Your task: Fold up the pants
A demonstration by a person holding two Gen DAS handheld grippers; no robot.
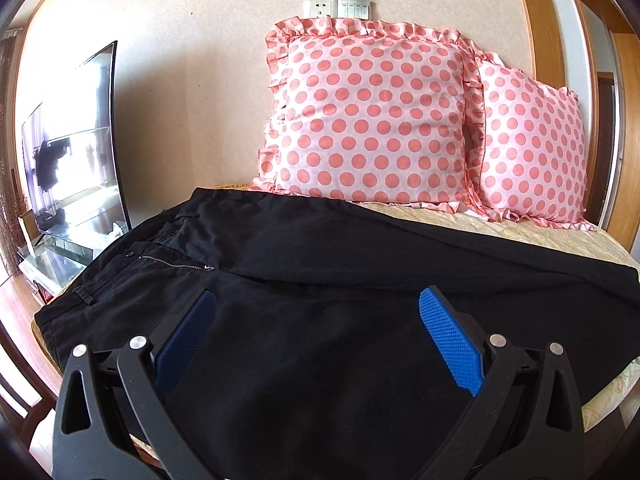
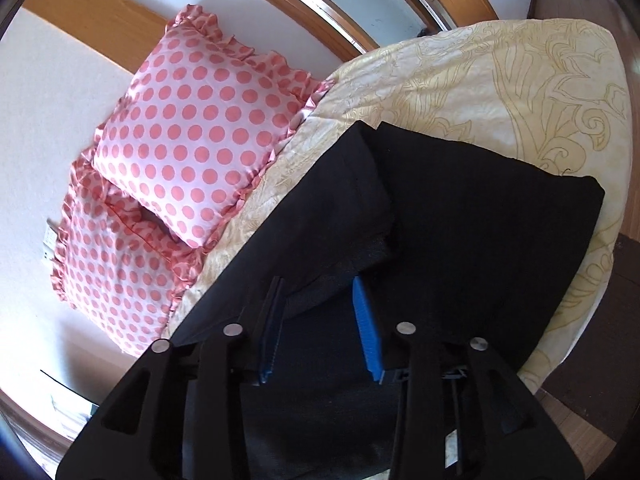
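Observation:
Black pants [image 1: 304,320] lie spread on a bed, waistband with button and zipper [image 1: 176,262] at the left, legs running to the right. My left gripper [image 1: 316,300] hovers just above the seat area, jaws wide open and empty. In the right wrist view the two pant legs [image 2: 460,220] lie side by side, hems toward the far end. My right gripper [image 2: 318,284] is open over the legs, with nothing between its blue pads [image 2: 366,328].
Two pink polka-dot pillows [image 1: 372,120] lean on the wall behind the pants and also show in the right wrist view [image 2: 200,136]. The cream patterned bedspread [image 2: 500,76] extends beyond the hems. A TV [image 1: 76,140] on a glass stand is at the left.

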